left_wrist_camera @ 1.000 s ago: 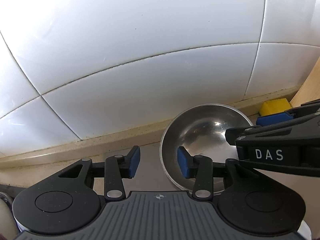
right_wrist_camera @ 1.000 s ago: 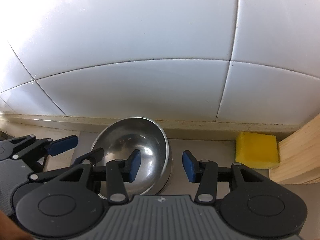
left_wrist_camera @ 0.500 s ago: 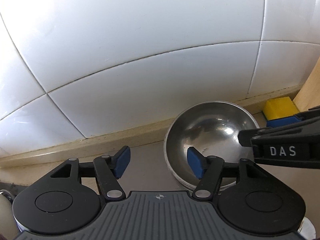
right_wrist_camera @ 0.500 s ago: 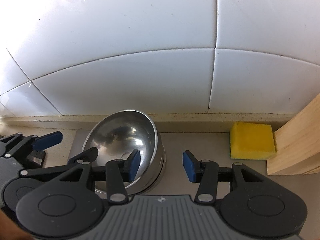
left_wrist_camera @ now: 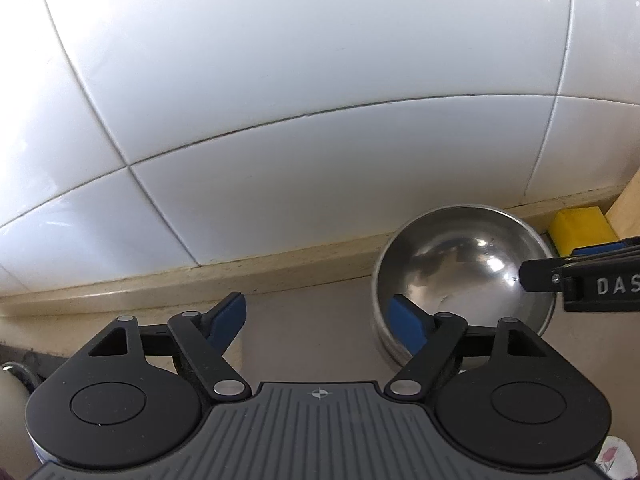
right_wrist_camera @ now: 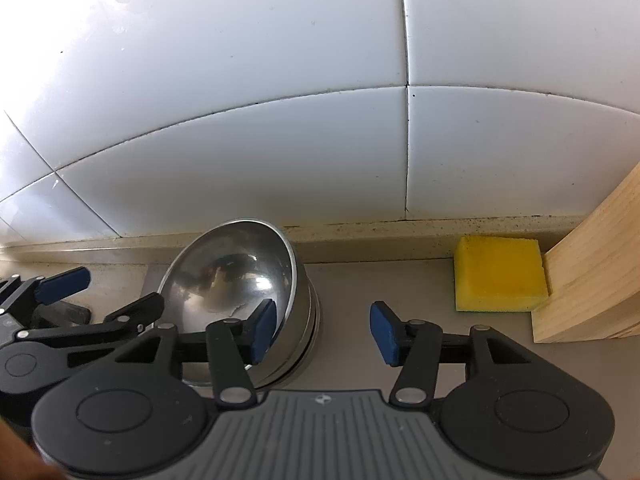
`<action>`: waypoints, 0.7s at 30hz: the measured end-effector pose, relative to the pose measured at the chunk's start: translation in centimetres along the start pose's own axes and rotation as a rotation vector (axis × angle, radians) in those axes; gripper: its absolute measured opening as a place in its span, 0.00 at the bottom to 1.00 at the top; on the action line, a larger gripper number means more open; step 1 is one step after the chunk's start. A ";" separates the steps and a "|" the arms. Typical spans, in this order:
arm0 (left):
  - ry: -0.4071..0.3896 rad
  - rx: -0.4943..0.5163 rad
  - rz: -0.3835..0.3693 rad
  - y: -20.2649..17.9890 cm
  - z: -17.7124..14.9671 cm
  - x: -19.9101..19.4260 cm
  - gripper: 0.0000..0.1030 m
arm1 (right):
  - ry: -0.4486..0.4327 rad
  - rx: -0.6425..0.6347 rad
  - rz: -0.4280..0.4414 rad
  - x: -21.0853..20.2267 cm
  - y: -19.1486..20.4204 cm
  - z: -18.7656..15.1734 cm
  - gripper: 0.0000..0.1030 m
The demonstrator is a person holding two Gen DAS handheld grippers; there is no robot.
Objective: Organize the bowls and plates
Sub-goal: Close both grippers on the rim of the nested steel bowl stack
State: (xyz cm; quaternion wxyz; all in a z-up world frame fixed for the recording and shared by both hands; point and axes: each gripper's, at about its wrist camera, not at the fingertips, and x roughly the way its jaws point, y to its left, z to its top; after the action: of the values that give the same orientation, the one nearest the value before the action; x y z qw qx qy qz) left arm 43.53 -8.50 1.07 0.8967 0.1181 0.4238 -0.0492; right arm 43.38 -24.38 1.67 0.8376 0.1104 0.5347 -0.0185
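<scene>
Two claws straddle the bowl (right_wrist_camera: 240, 280) rim, both released, jaws just widening: left claw (left_wrist_camera: 318, 320) on its left edge, right claw (right_wrist_camera: 322, 330) on its right. Close unevenly and you tip the bowl.

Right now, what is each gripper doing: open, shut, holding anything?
Left gripper: open, jaws just widened, holding nothing.
Right gripper: open, jaws just widened slightly, straddling the round stainless steel bowl's rim, not gripping.
</scene>
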 end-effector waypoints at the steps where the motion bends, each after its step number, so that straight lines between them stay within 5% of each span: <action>1: 0.002 -0.008 -0.001 0.2 -0.1 0.0 0.77 | -0.001 0.006 0.004 0.0 -0.1 0.0 0.36; 21: -0.003 -0.081 -0.080 1.1 -0.3 0.7 0.77 | 0.017 0.078 0.089 1.6 -0.8 0.0 0.43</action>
State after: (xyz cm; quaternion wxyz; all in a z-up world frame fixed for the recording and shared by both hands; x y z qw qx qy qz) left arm 43.94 -7.31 0.52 0.8988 0.0645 0.4284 -0.0677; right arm 43.90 -25.03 0.10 0.8280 0.1668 0.5353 -0.0008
